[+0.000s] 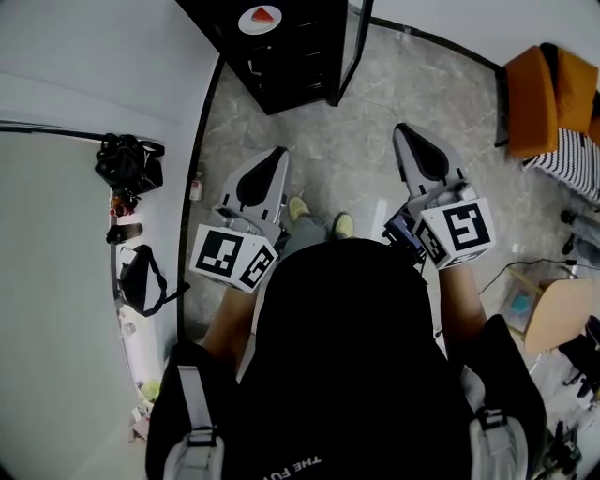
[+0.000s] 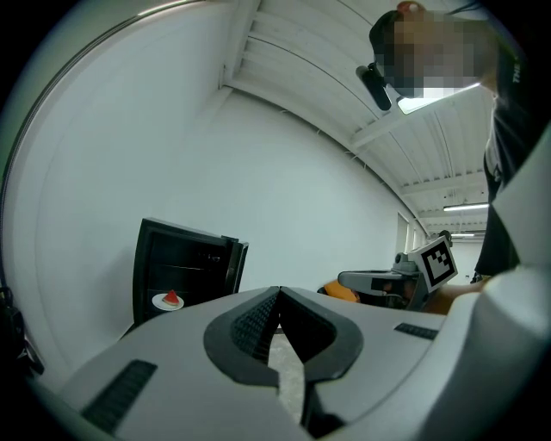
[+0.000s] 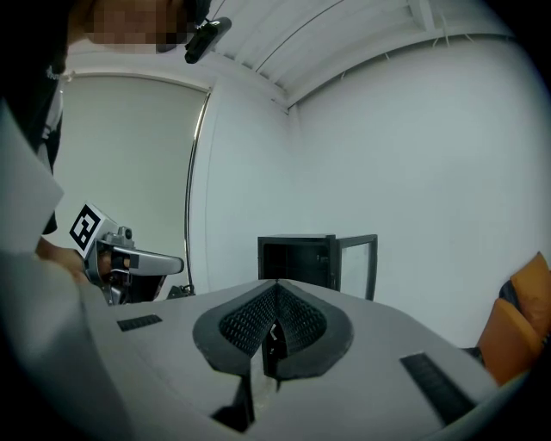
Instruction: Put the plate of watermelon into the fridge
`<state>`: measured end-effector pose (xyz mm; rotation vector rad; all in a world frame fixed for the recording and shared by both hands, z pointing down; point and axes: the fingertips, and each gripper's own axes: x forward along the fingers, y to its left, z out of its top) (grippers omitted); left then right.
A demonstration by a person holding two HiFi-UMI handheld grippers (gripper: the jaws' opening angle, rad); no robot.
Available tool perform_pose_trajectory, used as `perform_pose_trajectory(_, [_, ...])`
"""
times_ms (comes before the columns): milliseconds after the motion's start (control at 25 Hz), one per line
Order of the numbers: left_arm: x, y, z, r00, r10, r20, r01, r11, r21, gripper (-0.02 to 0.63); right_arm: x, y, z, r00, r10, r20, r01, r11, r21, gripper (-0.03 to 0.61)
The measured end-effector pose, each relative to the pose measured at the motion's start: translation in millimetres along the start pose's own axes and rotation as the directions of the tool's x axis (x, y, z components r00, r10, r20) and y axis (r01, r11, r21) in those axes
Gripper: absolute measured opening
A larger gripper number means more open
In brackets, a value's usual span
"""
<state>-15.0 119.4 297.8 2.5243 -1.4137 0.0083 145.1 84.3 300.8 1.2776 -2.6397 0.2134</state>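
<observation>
A white plate with a red watermelon wedge (image 1: 261, 17) (image 2: 169, 301) sits within the black fridge (image 1: 281, 56) (image 2: 185, 267) (image 3: 297, 257), low on its left side in the left gripper view. The fridge door (image 1: 352, 47) (image 3: 357, 258) stands open to the right. My left gripper (image 1: 272, 159) (image 2: 277, 297) is shut with nothing in it and points at the fridge from some way back. Beside it, my right gripper (image 1: 412, 141) (image 3: 275, 288) is also shut and holds nothing. The plate is hidden in the right gripper view.
A white wall with a dark baseboard (image 1: 202, 141) runs along the left, with black bags (image 1: 129, 164) behind it. An orange chair (image 1: 544, 94) with a striped cushion stands at the right. The person's feet (image 1: 319, 220) are on the grey marbled floor.
</observation>
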Motion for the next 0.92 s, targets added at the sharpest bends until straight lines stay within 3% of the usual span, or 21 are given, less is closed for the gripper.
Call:
perform_pose_trajectory(480, [-22,-49,-13,1.000,-0.019,0.014,0.019,1.000,0.000,0.006,-49,4,-7,0.999,0.002,0.040,-0.002,1.000,-0.014,0.006])
perform_pose_trajectory(640, [-21,-52,-12,1.000,-0.013,0.014,0.012,1.000,0.005,0.006,-51,4,-17,1.000,0.006,-0.021,-0.006,1.000,-0.017,0.006])
perform_pose_trajectory(800, [-22,-51,-14,1.000,-0.004,0.009,0.004,1.000,0.011,0.006,-49,3,-1,0.997,0.006,0.075,-0.003,0.999,-0.041,0.006])
perform_pose_trajectory(920, [-23,-52,-15,1.000,0.001,0.009,-0.001,1.000,0.019,0.006,-50,3,-1,0.997,0.001,0.073,0.002,0.999,-0.036,0.006])
